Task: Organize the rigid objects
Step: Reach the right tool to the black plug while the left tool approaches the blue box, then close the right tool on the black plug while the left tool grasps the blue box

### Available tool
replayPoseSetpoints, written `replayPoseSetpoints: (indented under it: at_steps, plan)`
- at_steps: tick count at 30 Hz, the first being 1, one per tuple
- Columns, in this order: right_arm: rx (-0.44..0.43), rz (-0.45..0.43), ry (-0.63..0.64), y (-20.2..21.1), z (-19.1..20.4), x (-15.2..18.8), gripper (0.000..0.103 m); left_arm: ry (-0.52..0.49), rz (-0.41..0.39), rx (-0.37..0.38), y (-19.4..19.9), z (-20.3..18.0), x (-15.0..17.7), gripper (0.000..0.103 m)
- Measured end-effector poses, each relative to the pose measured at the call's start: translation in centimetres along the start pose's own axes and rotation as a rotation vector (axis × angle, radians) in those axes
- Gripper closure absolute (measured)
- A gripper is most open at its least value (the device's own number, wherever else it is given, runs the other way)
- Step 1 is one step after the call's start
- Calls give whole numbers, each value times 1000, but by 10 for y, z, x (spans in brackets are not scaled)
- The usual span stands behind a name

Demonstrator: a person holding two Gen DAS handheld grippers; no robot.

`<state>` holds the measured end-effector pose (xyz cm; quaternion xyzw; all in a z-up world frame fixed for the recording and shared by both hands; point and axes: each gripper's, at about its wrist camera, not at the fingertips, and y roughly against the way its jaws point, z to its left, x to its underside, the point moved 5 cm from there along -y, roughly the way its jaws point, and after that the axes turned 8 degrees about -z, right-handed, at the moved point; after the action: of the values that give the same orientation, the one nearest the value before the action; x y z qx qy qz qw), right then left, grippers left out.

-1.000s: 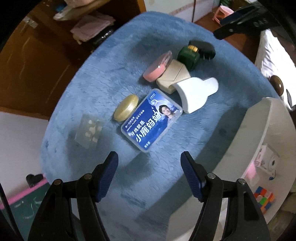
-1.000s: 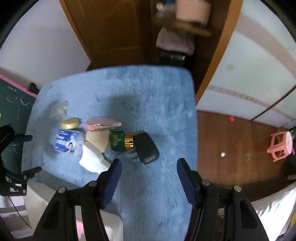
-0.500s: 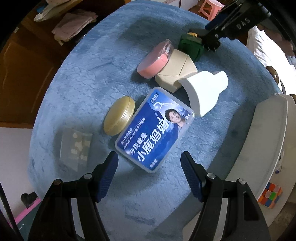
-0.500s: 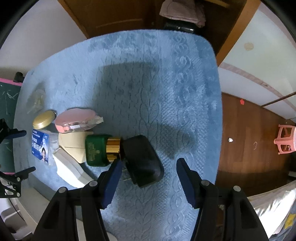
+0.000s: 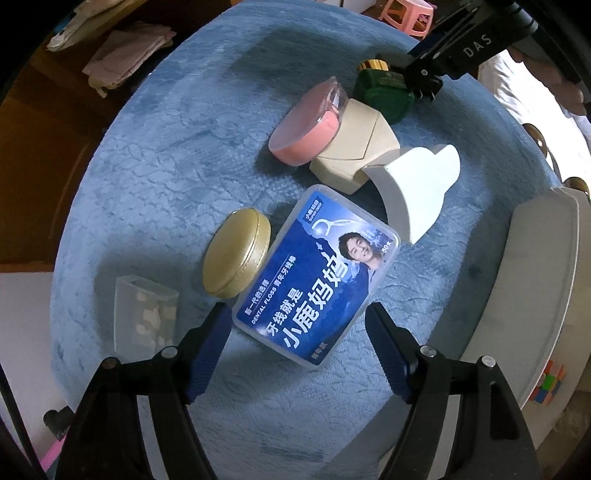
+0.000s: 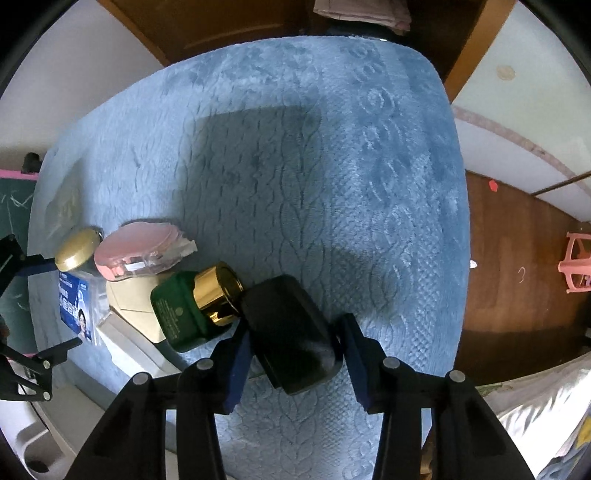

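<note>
Several small items lie on a blue plush mat point(image 5: 155, 155). My left gripper point(image 5: 295, 350) is open, its fingertips at either side of the near end of a blue dental floss box point(image 5: 317, 273). A gold round tin point(image 5: 236, 267) touches the box's left side. My right gripper point(image 6: 291, 354) is open around a black box point(image 6: 291, 332), jaws close to its sides. A green jar with a gold cap point(image 6: 195, 302) lies beside it. A pink case point(image 5: 306, 125), a beige box point(image 5: 354, 147) and a white wedge-shaped piece point(image 5: 417, 192) sit between.
A clear plastic packet point(image 5: 142, 314) lies at the mat's left. A white tray point(image 5: 532, 288) stands off the mat's right side, a colour cube point(image 5: 548, 382) near it. Wooden furniture point(image 6: 229, 22) with folded cloths stands behind; a pink stool point(image 6: 578, 262) is on the floor.
Both grippers have come down toward the mat. The left now brackets the floss box's near end; the right now surrounds the black box.
</note>
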<state>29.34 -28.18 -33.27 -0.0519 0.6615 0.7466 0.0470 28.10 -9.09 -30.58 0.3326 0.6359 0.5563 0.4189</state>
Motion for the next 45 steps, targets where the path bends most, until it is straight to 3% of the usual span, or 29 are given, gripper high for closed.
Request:
replayPoseSetpoints:
  at_steps: [6, 14, 22, 28, 33, 38, 45]
  plan:
    - [-14, 14, -41, 12, -10, 5, 57, -1, 22, 66, -7, 17, -6, 25]
    - [-34, 12, -67, 21, -23, 12, 57, -78, 47, 70, -15, 11, -14, 25]
    - [-29, 2, -60, 10, -23, 14, 57, -192, 50, 18, -30, -9, -25, 24]
    - [15, -3, -28, 5, -10, 20, 57, -258, 63, -75, -46, -28, -32, 24]
    - [22, -8, -37, 5, -4, 26, 57, -222, 62, -105, -42, -35, -26, 34]
    - [-33, -16, -75, 15, -3, 37, 57, -186, 60, -153, -30, -46, -12, 36]
    - [-87, -41, -96, 41, 2, 53, 57, -32, -7, -204, 18, -44, -1, 36]
